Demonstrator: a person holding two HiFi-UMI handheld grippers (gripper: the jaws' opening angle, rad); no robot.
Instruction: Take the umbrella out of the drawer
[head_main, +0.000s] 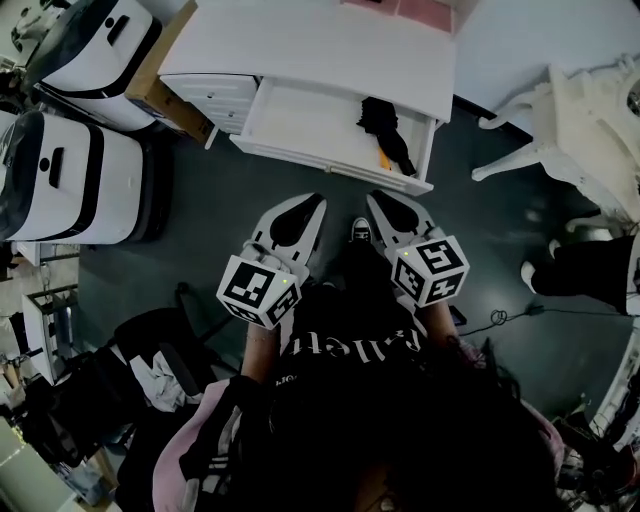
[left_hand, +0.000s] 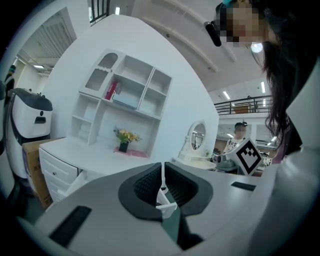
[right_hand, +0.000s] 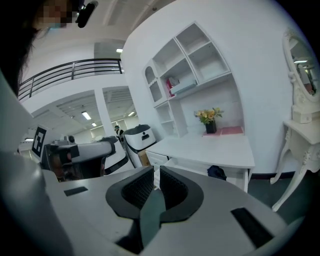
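Head view: umbrella (head_main: 385, 130), black w/ orange end, lies in the open drawer (head_main: 300, 155), toward its right side. Drawer is pulled out from white desk (head_main: 310, 45). Both grippers are well short of it over dark floor (head_main: 200, 210), pointing at the drawer. Left gripper (head_main: 300, 215): fingers pressed together, nothing btwn. Right gripper (head_main: 395, 212): same, pads closed on nothing. Right gripper view: umbrella is a dark lump at drawer's edge, beyond the jaws. Flower pot (right_hand: 210, 126) on desk top, shelf unit (left_hand: 125, 95) behind. White machines (head_main: 70, 180) + cardboard box (head_main: 150, 85) left of desk.
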